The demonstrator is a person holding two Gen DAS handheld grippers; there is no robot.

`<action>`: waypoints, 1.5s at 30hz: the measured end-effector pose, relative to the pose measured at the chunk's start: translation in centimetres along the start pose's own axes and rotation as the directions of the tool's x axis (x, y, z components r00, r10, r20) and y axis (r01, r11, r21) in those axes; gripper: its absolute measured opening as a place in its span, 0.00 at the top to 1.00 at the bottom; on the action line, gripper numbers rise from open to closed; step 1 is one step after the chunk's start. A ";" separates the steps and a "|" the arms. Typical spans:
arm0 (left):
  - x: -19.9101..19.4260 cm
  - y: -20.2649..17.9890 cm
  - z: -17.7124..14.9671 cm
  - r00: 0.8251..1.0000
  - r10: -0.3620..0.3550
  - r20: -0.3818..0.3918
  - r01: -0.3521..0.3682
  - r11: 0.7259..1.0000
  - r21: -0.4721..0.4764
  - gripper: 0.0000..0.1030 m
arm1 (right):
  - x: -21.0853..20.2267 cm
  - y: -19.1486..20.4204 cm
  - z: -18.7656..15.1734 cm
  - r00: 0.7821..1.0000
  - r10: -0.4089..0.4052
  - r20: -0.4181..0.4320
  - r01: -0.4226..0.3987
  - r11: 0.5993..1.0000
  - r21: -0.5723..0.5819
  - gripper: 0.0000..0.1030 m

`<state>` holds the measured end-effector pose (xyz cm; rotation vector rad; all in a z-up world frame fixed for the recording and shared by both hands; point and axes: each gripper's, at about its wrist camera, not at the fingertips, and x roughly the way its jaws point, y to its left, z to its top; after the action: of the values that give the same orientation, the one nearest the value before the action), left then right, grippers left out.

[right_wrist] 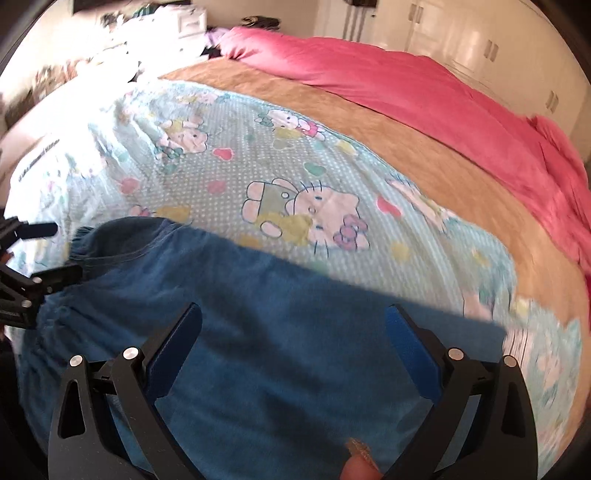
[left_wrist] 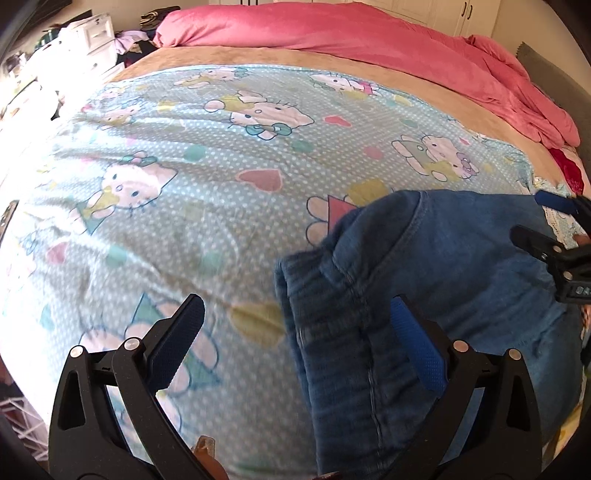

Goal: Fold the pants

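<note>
Left wrist view takes in a bed spread with a pale blue cat-print sheet, dotted white and scattered with hearts. Beyond it runs a tan blanket, and past that a pink duvet is bunched along the far side. White drawers stand at the far left among blurred clutter, and white cupboard doors close off the far wall. What the drawers hold cannot be seen.

The pants, blue denim, lie on the sheet at the near right. Their gathered waistband points left, with a seam running down toward the camera. The left gripper is spread wide, holding nothing; its right finger hangs over the denim and its left finger over bare sheet. The right gripper shows at the right edge, by the far side of the pants, jaws apart.

Right wrist view shows the same sheet, tan blanket and duvet, with more of the cupboards and the drawers washed out by light. Here the pants fill the foreground, with a straight edge running to the right and the elastic waist at the left. The right gripper is spread wide above the cloth, gripping nothing. The left gripper appears at the left edge beside the waistband, also parted. A fingertip shows at the bottom edge.
</note>
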<state>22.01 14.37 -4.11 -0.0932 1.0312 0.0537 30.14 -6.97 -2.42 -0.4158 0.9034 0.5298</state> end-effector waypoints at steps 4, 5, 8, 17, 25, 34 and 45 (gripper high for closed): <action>1.3 0.0 0.9 1.000 0.016 0.001 -0.016 1.000 0.021 0.09 | 2.3 0.0 1.2 0.999 0.005 -0.039 -0.007 0.998 -0.065 0.04; 1.5 0.0 1.0 1.000 0.012 0.002 -0.012 1.000 0.019 0.09 | 2.7 0.1 1.5 0.999 0.005 -0.043 -0.008 0.997 -0.072 0.04; 2.3 -0.1 1.5 1.000 0.017 0.002 -0.017 1.000 0.020 0.10 | 3.9 0.1 2.1 0.998 -0.006 -0.057 0.001 0.996 -0.088 0.04; 1.8 -1.5 1.4 0.996 -0.055 0.072 0.047 0.993 0.106 0.72 | 5.0 0.9 2.8 0.997 0.024 -0.070 -0.034 0.989 -0.141 0.04; -1.3 -1.6 0.6 0.981 -0.098 0.170 0.079 0.990 0.118 0.74 | 5.6 2.8 3.2 0.998 0.025 -0.053 -0.037 0.971 -0.235 0.07; -2.2 -1.6 -0.7 0.976 -0.093 0.197 0.069 0.990 0.122 0.74 | 2.9 3.7 1.4 0.980 0.198 -0.003 -0.195 0.963 -0.187 0.92; -5.5 -2.5 -2.8 0.965 -0.099 0.244 0.065 0.988 0.142 0.73 | -6.0 2.7 -2.9 0.951 0.256 0.172 -0.246 0.966 -0.078 0.95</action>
<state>17.01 11.55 -0.68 -0.0071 0.7746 -0.0777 23.66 -7.98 0.57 -0.2980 0.7705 0.8156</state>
